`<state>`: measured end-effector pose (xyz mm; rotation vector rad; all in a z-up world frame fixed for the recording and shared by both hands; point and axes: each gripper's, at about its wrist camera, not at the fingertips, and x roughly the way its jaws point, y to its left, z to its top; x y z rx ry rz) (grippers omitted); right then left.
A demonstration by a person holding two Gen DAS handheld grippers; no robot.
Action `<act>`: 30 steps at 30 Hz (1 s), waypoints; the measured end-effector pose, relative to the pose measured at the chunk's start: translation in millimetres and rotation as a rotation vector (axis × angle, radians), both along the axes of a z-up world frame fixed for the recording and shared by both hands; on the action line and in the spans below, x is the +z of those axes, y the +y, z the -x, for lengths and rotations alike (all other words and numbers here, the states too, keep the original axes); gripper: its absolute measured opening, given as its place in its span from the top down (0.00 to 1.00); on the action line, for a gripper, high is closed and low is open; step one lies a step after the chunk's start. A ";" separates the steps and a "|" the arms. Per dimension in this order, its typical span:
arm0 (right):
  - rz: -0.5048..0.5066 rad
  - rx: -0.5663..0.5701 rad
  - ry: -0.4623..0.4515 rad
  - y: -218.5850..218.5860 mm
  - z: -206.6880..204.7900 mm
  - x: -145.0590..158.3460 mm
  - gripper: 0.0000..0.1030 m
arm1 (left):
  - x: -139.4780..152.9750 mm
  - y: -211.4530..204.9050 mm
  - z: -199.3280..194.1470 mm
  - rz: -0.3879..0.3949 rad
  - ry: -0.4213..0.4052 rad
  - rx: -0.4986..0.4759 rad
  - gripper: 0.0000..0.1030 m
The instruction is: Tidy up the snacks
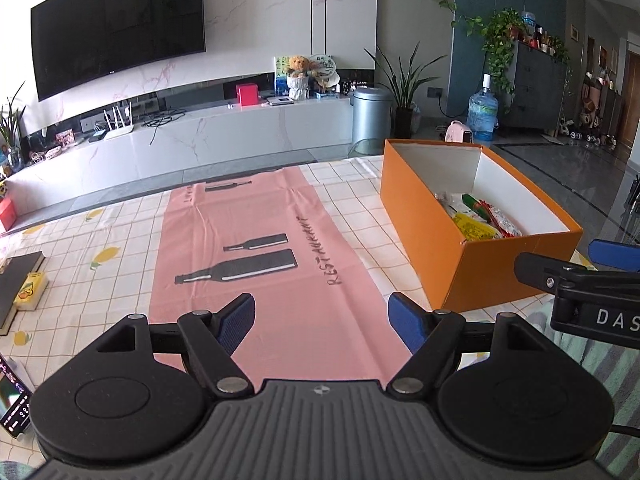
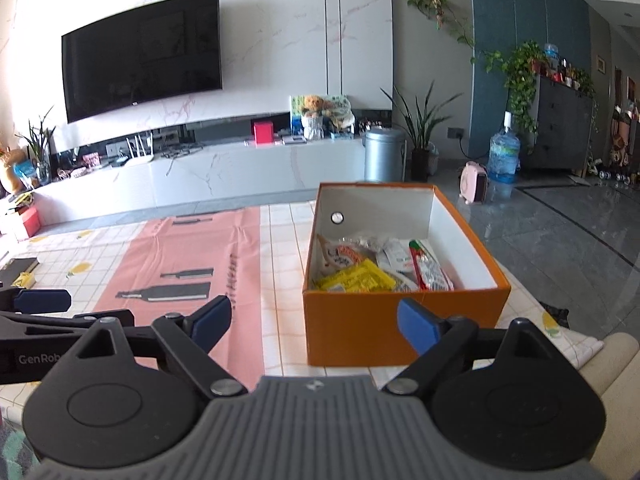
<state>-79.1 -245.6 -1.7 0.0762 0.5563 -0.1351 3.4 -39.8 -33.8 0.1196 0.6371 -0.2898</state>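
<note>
An orange box (image 1: 424,216) with a white inside stands at the table's right side; it also shows in the right wrist view (image 2: 400,320). Several snack packets (image 2: 380,272) lie in it, yellow, red and white; they show in the left wrist view too (image 1: 480,220). My left gripper (image 1: 322,322) is open and empty above the pink cloth (image 1: 260,240). My right gripper (image 2: 316,322) is open and empty just in front of the box's near wall. The right gripper also shows at the left wrist view's right edge (image 1: 580,276), the left one at the right wrist view's left edge (image 2: 40,308).
A checked tablecloth (image 1: 100,224) covers the table. A dark book (image 1: 16,280) and a small yellow carton (image 1: 32,290) lie at the far left, a phone (image 1: 12,404) at the near left. Beyond the table are a TV console and a grey floor.
</note>
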 end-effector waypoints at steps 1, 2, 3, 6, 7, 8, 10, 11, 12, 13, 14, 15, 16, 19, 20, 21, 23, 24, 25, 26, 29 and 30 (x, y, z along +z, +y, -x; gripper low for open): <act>0.000 -0.005 0.013 1.5 -0.5 -2.7 0.15 | -0.9 -0.1 -0.3 -0.001 0.004 -0.001 0.13; 0.000 -0.010 0.021 1.7 -1.3 -4.3 0.15 | -2.0 0.3 -1.0 -0.002 0.008 -0.002 0.13; 0.001 -0.013 0.027 1.9 -2.1 -5.8 0.15 | -2.7 -0.4 -1.6 -0.004 0.012 -0.003 0.13; 0.004 -0.020 0.043 2.2 -4.0 -9.4 0.15 | -4.9 -0.2 -2.4 -0.007 0.025 -0.002 0.13; 0.005 -0.024 0.049 2.1 -4.2 -9.9 0.15 | -5.3 -0.1 -3.2 -0.009 0.028 -0.001 0.13; 0.004 -0.027 0.054 1.2 -5.7 -11.1 0.15 | -5.6 -0.1 -4.5 -0.010 0.032 0.000 0.13; 0.001 -0.030 0.062 -0.2 -8.2 -13.8 0.14 | -6.0 0.2 -4.7 -0.013 0.035 0.002 0.13; 0.001 -0.032 0.064 -0.5 -8.7 -14.6 0.14 | -5.9 0.8 -4.8 -0.015 0.037 0.005 0.13; 0.000 -0.035 0.067 -0.7 -9.2 -15.2 0.14 | -5.8 1.1 -5.3 -0.015 0.039 0.007 0.13; 0.000 -0.038 0.069 -0.9 -9.7 -16.0 0.13 | -5.8 0.7 -5.7 -0.016 0.041 0.008 0.13; -0.002 -0.040 0.070 -1.4 -9.9 -16.6 0.11 | -5.3 0.3 -5.7 -0.018 0.042 0.008 0.13; -0.005 -0.042 0.070 -2.3 -10.1 -17.6 0.11 | -5.4 -0.2 -5.6 -0.021 0.043 0.009 0.13; -0.007 -0.042 0.072 -2.8 -10.4 -18.1 0.11 | -5.0 -0.8 -5.5 -0.024 0.043 0.010 0.13; -0.013 -0.038 0.069 -4.2 -9.9 -17.6 0.11 | -2.6 -3.0 -4.9 -0.031 0.041 0.011 0.13; -0.013 -0.037 0.066 -4.8 -9.9 -17.1 0.11 | -2.0 -3.5 -4.6 -0.034 0.039 0.012 0.13; -0.011 -0.037 0.063 -5.1 -9.7 -16.4 0.11 | -1.1 -4.4 -4.4 -0.037 0.038 0.012 0.13; -0.011 -0.036 0.059 -4.9 -8.5 -15.8 0.11 | -0.3 -5.3 -3.1 -0.042 0.036 0.013 0.13; -0.011 -0.035 0.057 -4.9 -7.6 -15.4 0.11 | 0.4 -5.4 -2.9 -0.044 0.035 0.014 0.13; -0.012 -0.033 0.056 -5.1 -7.1 -15.2 0.11 | 0.9 -5.6 -2.2 -0.045 0.034 0.013 0.13; -0.013 -0.033 0.054 -5.2 -6.4 -15.1 0.11 | 1.6 -6.2 -1.5 -0.045 0.034 0.012 0.13; -0.016 -0.034 0.049 -5.6 -4.8 -14.4 0.10 | 3.1 -6.3 -0.3 -0.046 0.033 0.011 0.13; -0.017 -0.035 0.048 -6.0 -4.3 -13.7 0.10 | 3.7 -6.2 0.1 -0.046 0.032 0.011 0.13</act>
